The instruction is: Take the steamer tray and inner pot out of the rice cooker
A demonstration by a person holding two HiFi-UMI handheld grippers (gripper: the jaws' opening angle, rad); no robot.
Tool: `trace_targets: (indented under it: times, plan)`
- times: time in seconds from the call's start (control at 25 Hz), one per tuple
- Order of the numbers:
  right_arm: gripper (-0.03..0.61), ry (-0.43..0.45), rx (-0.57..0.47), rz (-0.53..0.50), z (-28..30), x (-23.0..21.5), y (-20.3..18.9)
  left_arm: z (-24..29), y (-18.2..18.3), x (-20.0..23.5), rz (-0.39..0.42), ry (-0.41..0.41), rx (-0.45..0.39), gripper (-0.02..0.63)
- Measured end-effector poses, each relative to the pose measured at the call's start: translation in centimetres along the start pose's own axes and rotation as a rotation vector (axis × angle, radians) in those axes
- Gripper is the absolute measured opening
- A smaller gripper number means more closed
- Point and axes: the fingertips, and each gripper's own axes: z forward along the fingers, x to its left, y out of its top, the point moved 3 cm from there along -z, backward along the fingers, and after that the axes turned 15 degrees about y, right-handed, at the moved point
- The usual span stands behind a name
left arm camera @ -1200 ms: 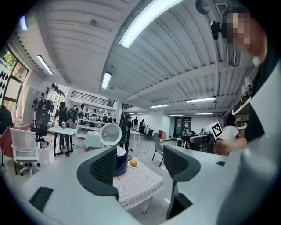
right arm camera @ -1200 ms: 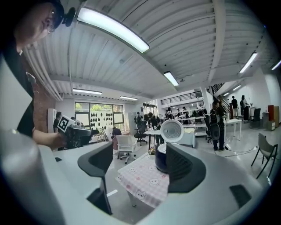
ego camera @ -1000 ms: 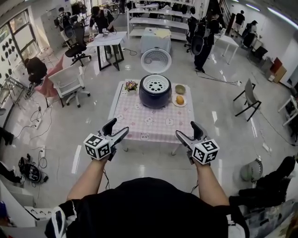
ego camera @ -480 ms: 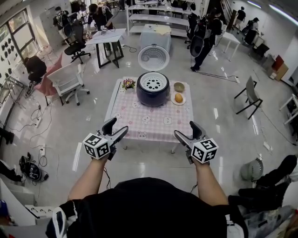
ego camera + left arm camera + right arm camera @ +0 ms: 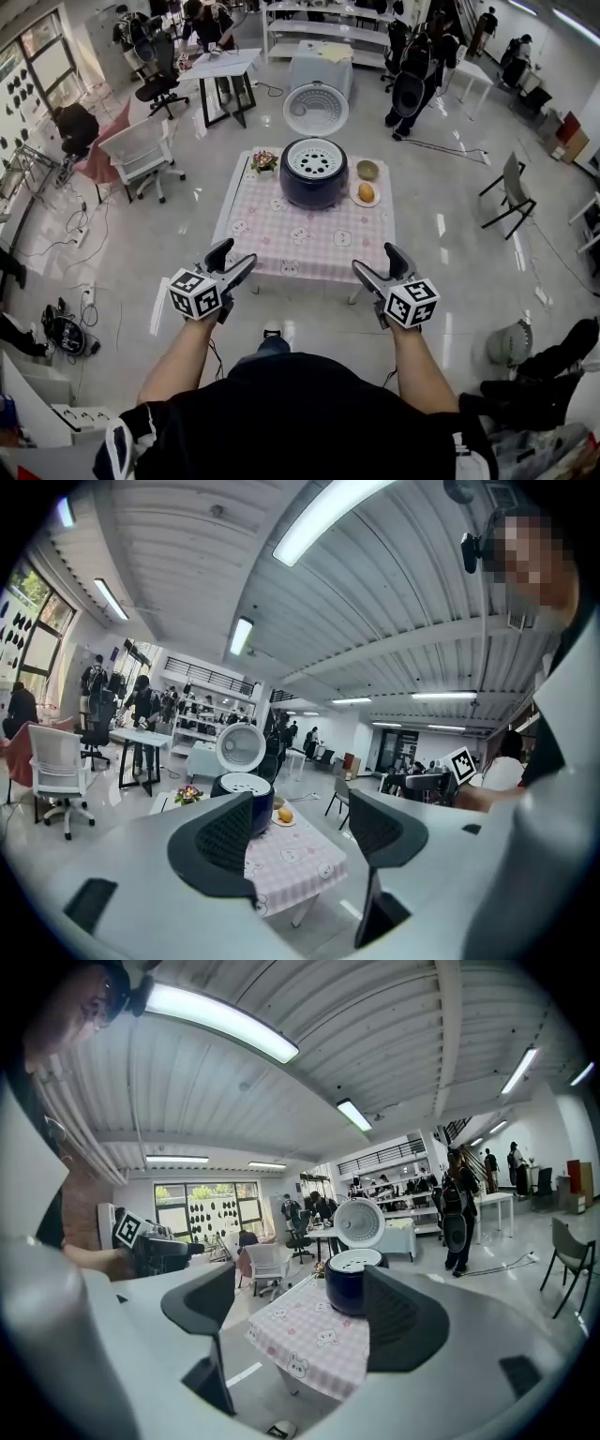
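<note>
The desk (image 5: 300, 234) stands well ahead of the fingers, with the open rice cooker (image 5: 314, 187) on its far half and the steamer tray (image 5: 315, 161) seated in its mouth. Left gripper (image 5: 234, 255) and right gripper (image 5: 377, 262) show fingers wide, empty. A one-sided pinch on the tray's rim could tilt it, or shove the cooker.
</note>
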Motion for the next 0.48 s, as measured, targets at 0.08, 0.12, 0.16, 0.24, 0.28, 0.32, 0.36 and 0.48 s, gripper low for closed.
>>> trace_targets:
  times: [0.08,0.12,0.16,0.24,0.28,0.32,0.36,0.48]
  plan:
    - [0.431,-0.006,0.003,0.01,0.5,-0.4,-0.2,0.5,0.0,0.2,-0.003,-0.001,0.001,0.337]
    - [0.431,-0.008,0.005,0.013,0.8,-0.5,-0.2,0.7,0.0,0.4,-0.003,-0.004,0.0,0.337]
    - [0.431,-0.01,0.006,0.013,1.1,-0.6,-0.2,1.0,0.1,0.7,-0.005,-0.007,-0.002,0.337]
    - [0.431,-0.018,0.011,0.01,1.9,-0.8,0.0,1.6,0.2,1.6,-0.013,-0.009,-0.004,0.336]
    - [0.431,-0.022,0.013,0.01,2.3,-1.0,0.2,2.0,0.3,2.2,-0.02,-0.008,-0.003,0.334]
    - [0.43,-0.025,0.014,0.013,2.7,-1.3,0.3,2.4,0.3,2.7,-0.026,-0.006,0.0,0.331]
    - [0.428,-0.028,0.014,0.019,3.0,-1.6,0.4,2.9,0.3,3.2,-0.031,-0.002,0.005,0.327]
    - [0.425,-0.038,0.011,0.036,4.5,-2.7,0.4,4.6,0.6,4.7,-0.04,0.0,0.004,0.304]
